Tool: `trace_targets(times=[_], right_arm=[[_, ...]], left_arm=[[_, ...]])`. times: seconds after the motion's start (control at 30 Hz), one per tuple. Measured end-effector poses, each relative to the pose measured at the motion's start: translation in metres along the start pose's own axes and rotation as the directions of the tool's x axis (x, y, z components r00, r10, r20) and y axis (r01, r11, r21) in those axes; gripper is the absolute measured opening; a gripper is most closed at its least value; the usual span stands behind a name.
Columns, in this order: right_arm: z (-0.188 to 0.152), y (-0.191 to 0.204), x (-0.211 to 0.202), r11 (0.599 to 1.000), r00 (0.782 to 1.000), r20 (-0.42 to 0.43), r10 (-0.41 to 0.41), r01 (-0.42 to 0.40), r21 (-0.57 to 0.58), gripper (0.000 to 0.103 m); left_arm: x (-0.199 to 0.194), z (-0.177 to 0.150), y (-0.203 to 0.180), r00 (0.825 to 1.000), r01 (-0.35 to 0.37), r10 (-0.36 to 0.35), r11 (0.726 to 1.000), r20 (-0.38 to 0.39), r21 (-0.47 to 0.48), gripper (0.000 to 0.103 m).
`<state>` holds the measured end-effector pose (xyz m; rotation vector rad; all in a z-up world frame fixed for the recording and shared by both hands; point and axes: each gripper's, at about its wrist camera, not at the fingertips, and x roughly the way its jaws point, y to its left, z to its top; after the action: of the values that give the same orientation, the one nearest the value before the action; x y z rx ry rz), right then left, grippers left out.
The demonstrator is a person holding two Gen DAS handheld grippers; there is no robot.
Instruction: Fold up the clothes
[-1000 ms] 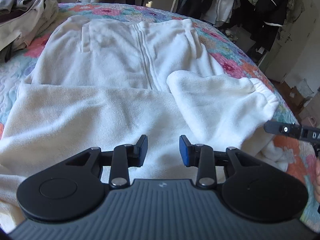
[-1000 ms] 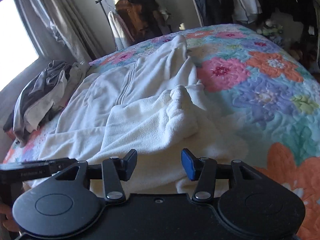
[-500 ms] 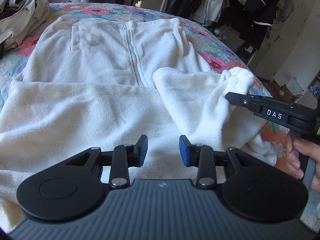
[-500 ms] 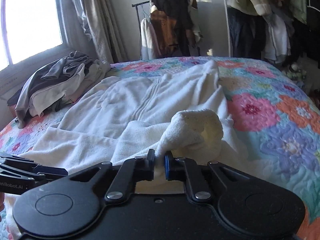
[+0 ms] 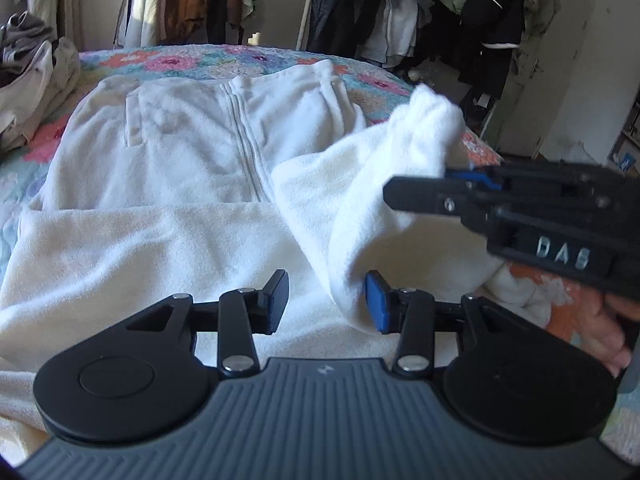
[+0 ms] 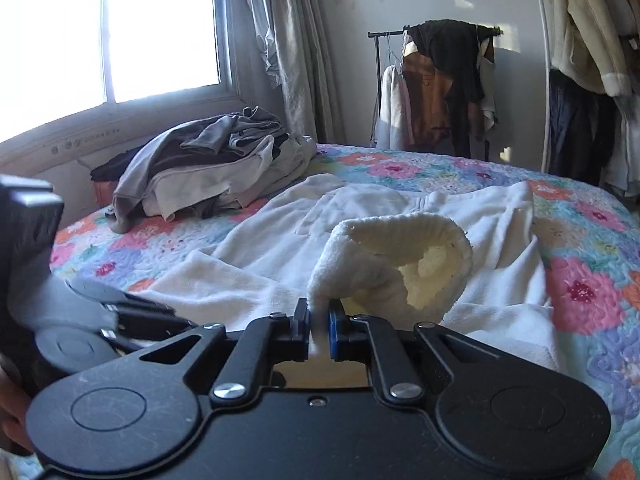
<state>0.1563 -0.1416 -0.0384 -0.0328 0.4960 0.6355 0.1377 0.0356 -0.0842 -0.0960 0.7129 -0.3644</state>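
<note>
A white fleece zip jacket (image 5: 180, 148) lies spread front-up on a floral quilt (image 6: 580, 292). My right gripper (image 6: 319, 328) is shut on the edge of its right sleeve cuff (image 6: 400, 236) and holds it lifted, the cuff's mouth gaping toward the camera. In the left wrist view the raised sleeve (image 5: 360, 208) drapes down from the right gripper (image 5: 448, 184). My left gripper (image 5: 326, 298) hovers low over the folded lower part of the jacket. Its jaws are opening. The hanging sleeve's bottom edge sits just inside the blue right pad (image 5: 376, 304), with neither pad pressing on it.
A pile of grey and beige clothes (image 6: 208, 168) sits on the bed's far left by the window. A clothes rack (image 6: 444, 92) and hanging coats (image 5: 400, 8) stand beyond the bed. A person's hand (image 5: 612, 332) grips the right tool.
The right gripper shut on the sleeve cuff, then lifted it up and inward over the jacket. The left gripper's jaws have spread a little wider.
</note>
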Motion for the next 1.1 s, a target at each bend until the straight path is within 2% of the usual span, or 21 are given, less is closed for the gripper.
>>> trace_targets(times=[0.07, 0.17, 0.2, 0.23, 0.27, 0.33, 0.37, 0.43, 0.47, 0.5, 0.53, 0.63, 0.67, 0.7, 0.77, 0.83, 0.9, 1.0, 1.1], right_arm=[[0.005, 0.0, -0.001, 0.998, 0.999, -0.007, 0.054, -0.053, 0.041, 0.011], [0.01, 0.006, -0.001, 0.988, 0.99, -0.028, 0.136, -0.134, 0.071, 0.011], [0.011, 0.007, 0.0, 0.98, 0.984, -0.036, 0.176, -0.171, 0.102, 0.011], [0.01, 0.008, 0.0, 0.974, 0.981, -0.037, 0.192, -0.186, 0.129, 0.011], [0.009, 0.008, 0.0, 0.967, 0.977, -0.037, 0.208, -0.2, 0.156, 0.012], [0.006, 0.007, -0.002, 0.961, 0.977, -0.037, 0.21, -0.199, 0.192, 0.016], [0.004, 0.004, -0.003, 0.961, 0.98, -0.042, 0.194, -0.181, 0.207, 0.017], [0.0, -0.005, -0.007, 0.963, 0.988, -0.057, 0.142, -0.125, 0.241, 0.044], [-0.003, -0.011, -0.011, 0.965, 0.993, -0.055, 0.1, -0.083, 0.25, 0.047], [-0.007, -0.021, -0.014, 0.964, 0.997, -0.051, 0.055, -0.04, 0.262, 0.048], [-0.012, -0.031, -0.016, 0.961, 0.999, -0.051, 0.012, 0.003, 0.275, 0.049], [-0.024, -0.058, -0.016, 0.939, 0.99, -0.111, -0.081, 0.114, 0.325, 0.049], [-0.028, -0.066, -0.013, 0.933, 0.983, -0.148, -0.104, 0.148, 0.327, 0.049], [-0.034, -0.074, -0.009, 0.927, 0.971, -0.197, -0.136, 0.195, 0.319, 0.049], [-0.045, -0.085, -0.002, 0.915, 0.941, -0.281, -0.189, 0.273, 0.298, 0.049], [-0.057, -0.093, 0.003, 0.907, 0.924, -0.328, -0.198, 0.299, 0.295, 0.049], [-0.066, -0.1, 0.001, 0.901, 0.932, -0.32, -0.172, 0.28, 0.332, 0.049], [-0.064, -0.096, -0.004, 0.906, 0.931, -0.314, -0.189, 0.288, 0.31, 0.049], [-0.058, -0.085, -0.015, 0.922, 0.925, -0.3, -0.232, 0.307, 0.236, 0.05]], left_arm=[[0.004, -0.001, -0.006, 1.0, -0.009, 0.009, 1.0, -0.005, 0.014, 0.041], [0.007, 0.001, -0.013, 0.996, -0.083, 0.082, 0.996, 0.031, 0.038, 0.04], [0.005, 0.002, -0.011, 0.992, -0.115, 0.114, 0.993, 0.063, 0.014, 0.037], [0.002, 0.002, -0.007, 0.987, -0.131, 0.133, 0.991, 0.091, -0.026, 0.027], [-0.001, 0.003, -0.001, 0.985, -0.129, 0.137, 0.989, 0.103, -0.076, 0.021], [-0.008, 0.004, 0.017, 0.983, -0.133, 0.155, 0.972, 0.103, -0.196, 0.018], [-0.012, 0.003, 0.025, 0.972, -0.176, 0.208, 0.951, 0.105, -0.254, 0.016], [-0.025, -0.002, 0.036, 0.921, -0.318, 0.373, 0.888, 0.114, -0.332, 0.016], [-0.031, -0.004, 0.04, 0.899, -0.355, 0.419, 0.867, 0.128, -0.35, 0.016], [-0.035, -0.007, 0.044, 0.885, -0.379, 0.449, 0.85, 0.126, -0.366, 0.016], [-0.036, -0.009, 0.049, 0.882, -0.389, 0.458, 0.839, 0.108, -0.381, 0.016], [-0.032, -0.016, 0.066, 0.9, -0.391, 0.436, 0.81, 0.004, -0.437, 0.019], [-0.029, -0.017, 0.069, 0.9, -0.402, 0.436, 0.804, -0.025, -0.439, 0.02], [-0.027, -0.018, 0.07, 0.891, -0.427, 0.45, 0.798, -0.051, -0.425, 0.023], [-0.023, -0.018, 0.072, 0.867, -0.482, 0.491, 0.782, -0.086, -0.396, 0.044], [-0.029, -0.019, 0.075, 0.871, -0.468, 0.487, 0.779, -0.068, -0.417, 0.047], [-0.037, -0.017, 0.076, 0.876, -0.451, 0.478, 0.773, -0.058, -0.445, 0.048], [-0.049, -0.016, 0.068, 0.883, -0.429, 0.467, 0.765, -0.043, -0.481, 0.048], [-0.062, -0.016, 0.045, 0.885, -0.418, 0.465, 0.795, 0.0, -0.44, 0.048]])
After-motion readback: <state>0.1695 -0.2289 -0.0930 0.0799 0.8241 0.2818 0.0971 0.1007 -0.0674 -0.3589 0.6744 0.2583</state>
